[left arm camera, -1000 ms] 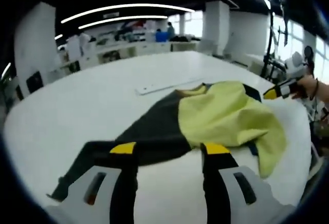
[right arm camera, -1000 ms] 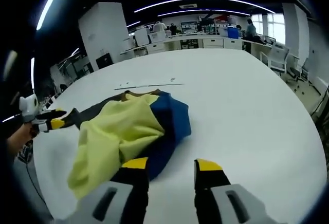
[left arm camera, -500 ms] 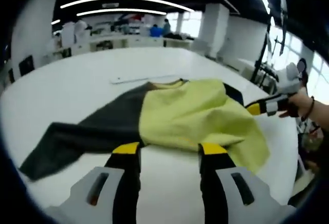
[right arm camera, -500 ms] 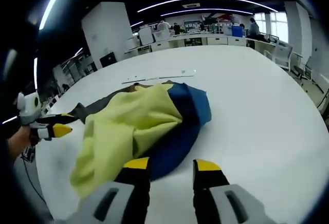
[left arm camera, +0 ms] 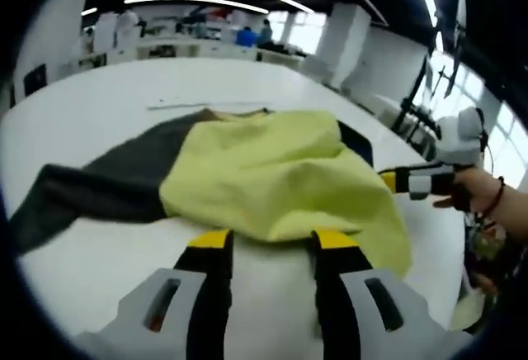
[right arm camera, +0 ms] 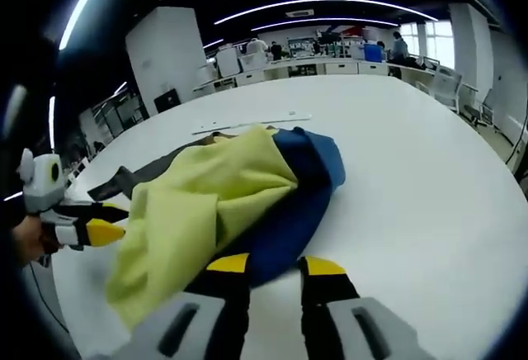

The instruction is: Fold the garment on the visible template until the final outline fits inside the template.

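A: Garment (left arm camera: 272,178) position? Yellow-green panel uppermost, lying rumpled on the white bench (left arm camera: 91,104).

B: Confirmed. From the right gripper view the same garment (right arm camera: 214,203) shows a blue part on its right side and a dark grey part trailing off to the left, all flat on the bench (right arm camera: 412,178).

A: Left gripper (left arm camera: 271,241): its yellow-tipped fingers (left arm camera: 210,240) stand apart, just at the near hem of the yellow-green cloth. Nothing is held between them that I can see; whether the tips touch the fabric, cannot tell.

B: Right gripper (right arm camera: 276,266) reads the same: fingers (right arm camera: 323,267) spread, gap clear, tips just at the near edge of the blue part. No cloth pinched.

A: The right gripper (left arm camera: 412,182) also enters the left gripper view from the right, held in a hand (left arm camera: 470,199) with a band at the wrist (tip close beside the yellow-green edge).

B: And the left gripper (right arm camera: 87,229) appears at the left of mine, beside the yellow-green fold. A pale strip (right arm camera: 252,122) lies on the bench beyond the garment; the same strip (left arm camera: 206,106) sits past the collar in yours. No template outline that I can make out.
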